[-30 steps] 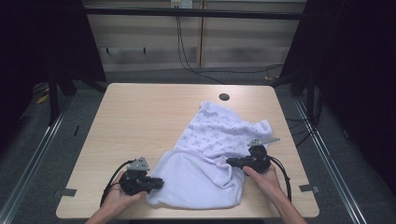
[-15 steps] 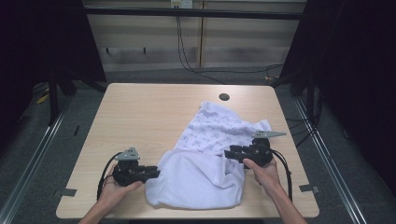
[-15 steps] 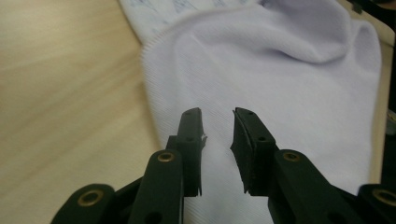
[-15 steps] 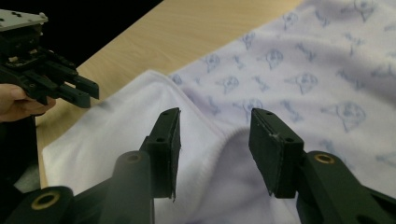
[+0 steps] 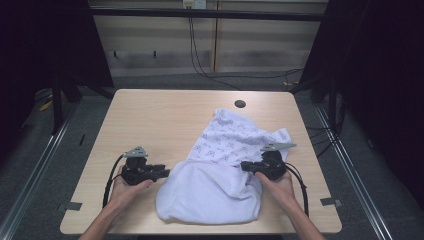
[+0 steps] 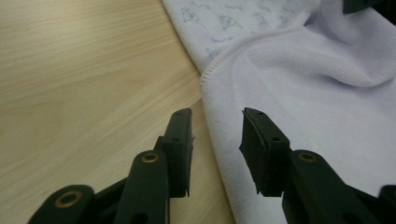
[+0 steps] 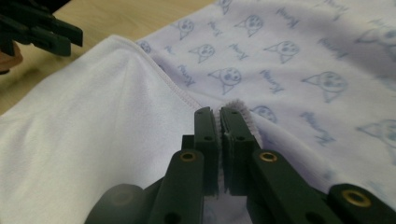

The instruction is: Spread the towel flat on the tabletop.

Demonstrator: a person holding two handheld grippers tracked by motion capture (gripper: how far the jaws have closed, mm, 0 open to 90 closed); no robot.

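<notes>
Fleece blanket (image 5: 210, 192), folded: right gripper (image 7: 218, 122) pinches its hem at 3 o'clock; left gripper (image 6: 215, 140) gapes at 9. Unsupported, the fold may slump.

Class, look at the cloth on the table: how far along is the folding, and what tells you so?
Early on. Done: the near part of the cloth lies turned over, plain side up, across the printed side. In hand: the right gripper is shut on a hemmed edge; the left gripper is open beside the other edge, holding nothing. Left: the far printed part lies rumpled on the table, not yet squared or folded.
</notes>
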